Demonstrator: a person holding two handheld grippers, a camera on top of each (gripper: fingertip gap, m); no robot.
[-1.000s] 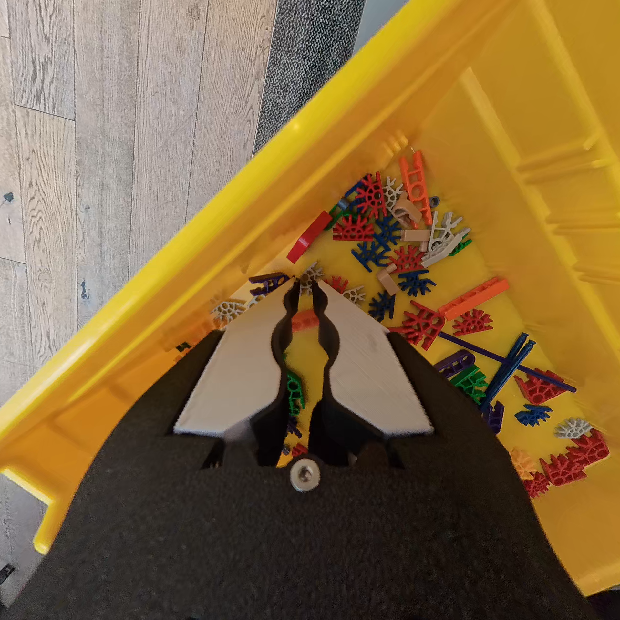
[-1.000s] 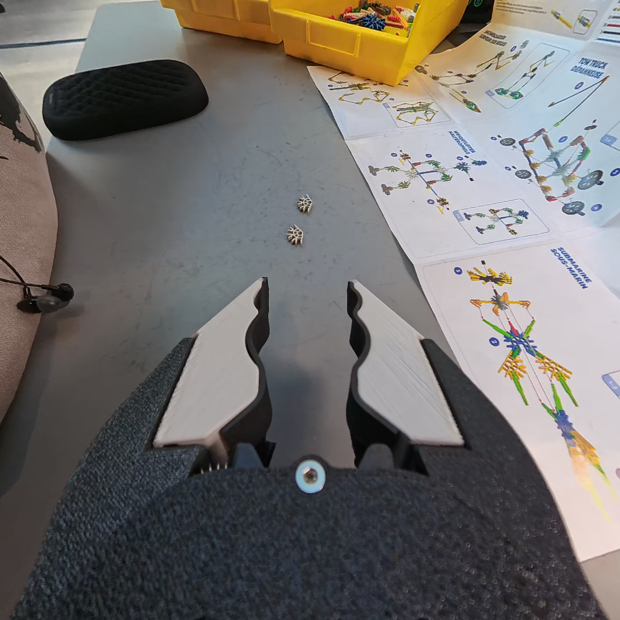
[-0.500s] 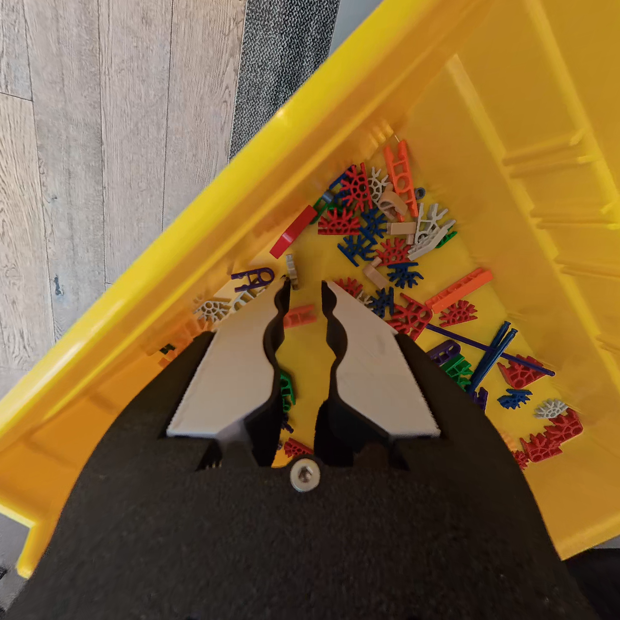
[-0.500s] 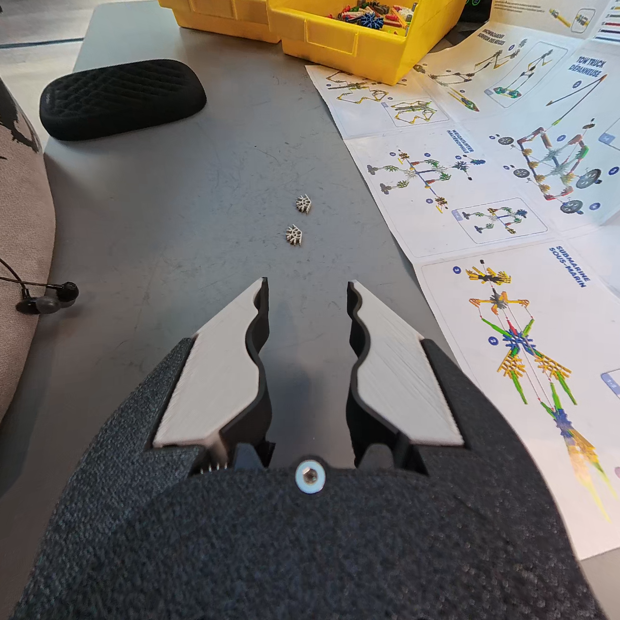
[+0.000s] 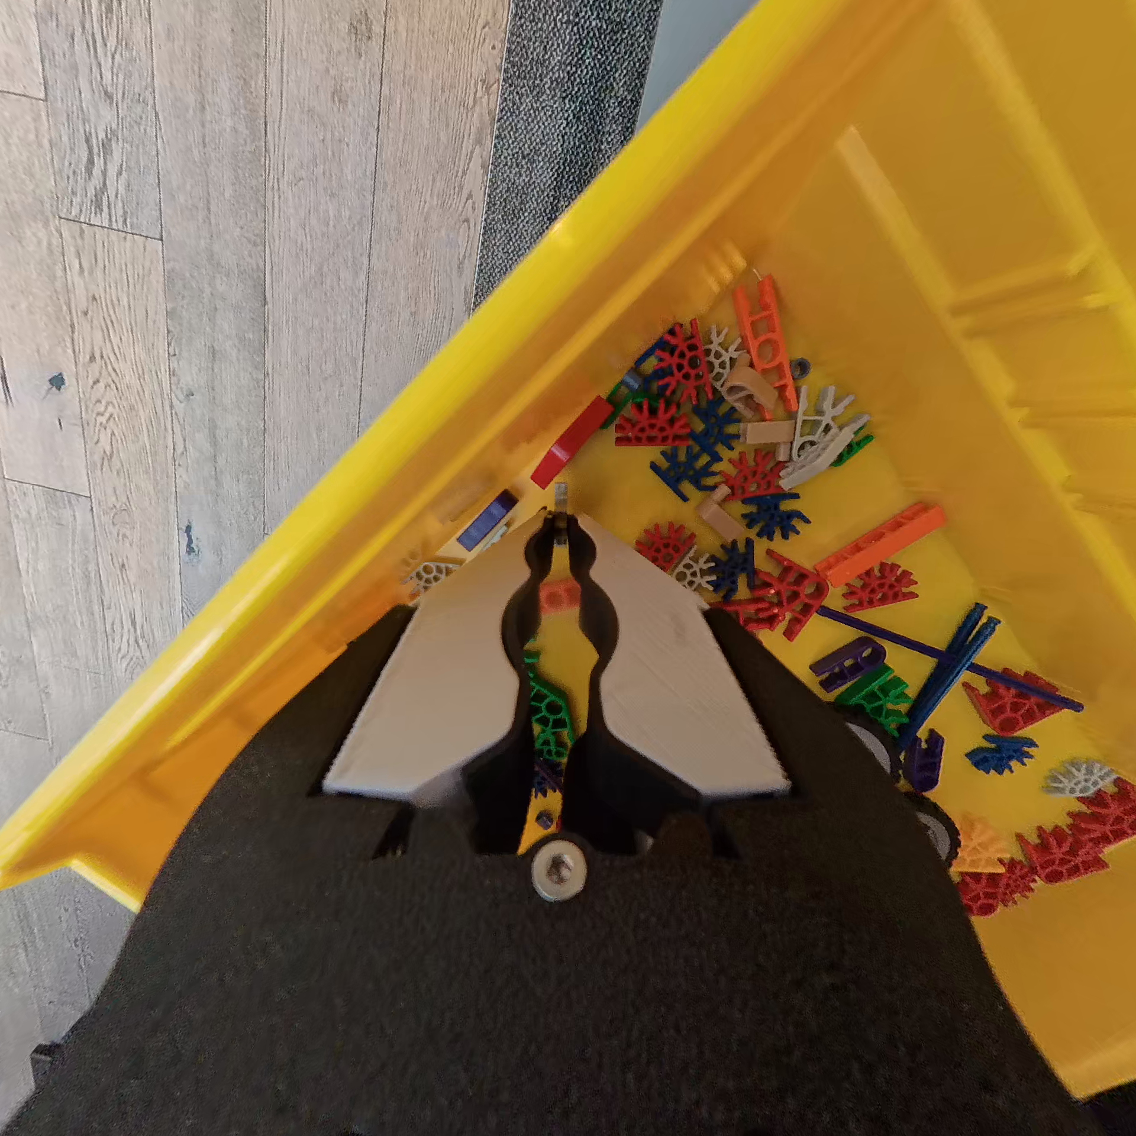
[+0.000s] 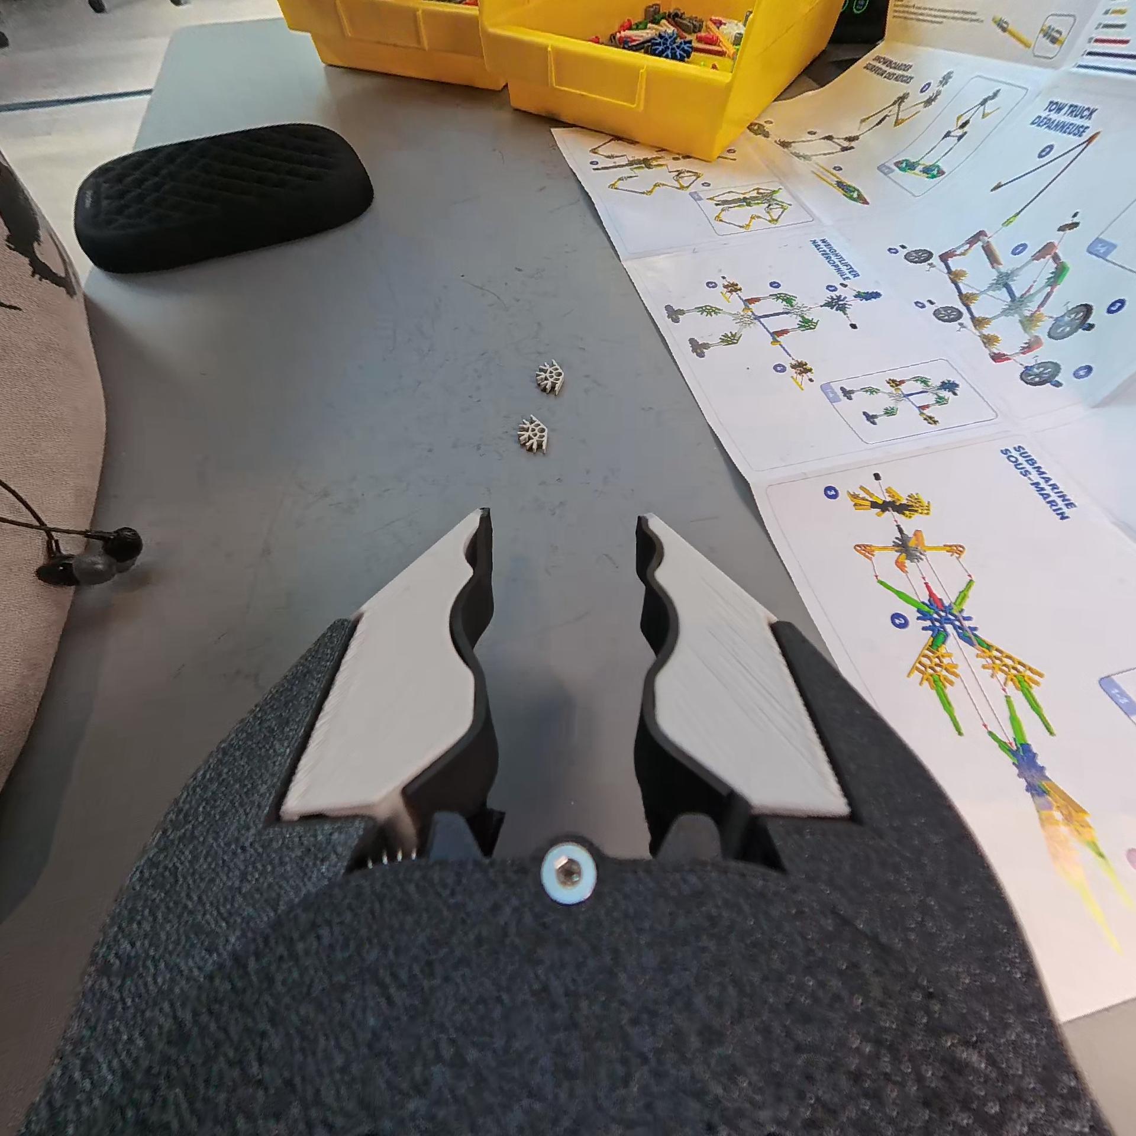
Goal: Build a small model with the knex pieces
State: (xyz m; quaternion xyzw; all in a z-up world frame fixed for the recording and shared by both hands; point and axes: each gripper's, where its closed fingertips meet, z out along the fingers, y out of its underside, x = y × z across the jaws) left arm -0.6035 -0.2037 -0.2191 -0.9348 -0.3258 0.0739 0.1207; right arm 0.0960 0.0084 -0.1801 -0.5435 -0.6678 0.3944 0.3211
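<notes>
In the left wrist view my left gripper (image 5: 558, 528) is inside a yellow bin (image 5: 430, 381), close to its wall. Its tips are shut on a small grey connector piece (image 5: 559, 498), seen edge-on and sticking out past the tips. A red piece (image 5: 571, 439) lies just beyond it; an orange piece (image 5: 559, 595) and a green connector (image 5: 550, 707) lie on the bin floor under the fingers. In the right wrist view my right gripper (image 6: 562, 522) is open and empty above the grey table (image 6: 307, 369). Two grey connectors (image 6: 533, 435) (image 6: 549, 377) lie just ahead of it.
Many red, blue, orange and tan pieces (image 5: 737, 467) lie in the bin. On the table are a white instruction sheet (image 6: 922, 369) at right, a black pad (image 6: 221, 193) at far left, yellow bins (image 6: 615, 80) at the back, and earphones (image 6: 92, 559) by a beige cushion (image 6: 37, 430). Spacing between my two grippers at the tips: around 75 centimetres.
My left gripper's jaws opened half a second ago beside the grey piece standing on edge, and have now closed on it. The right gripper has stayed open and still.
</notes>
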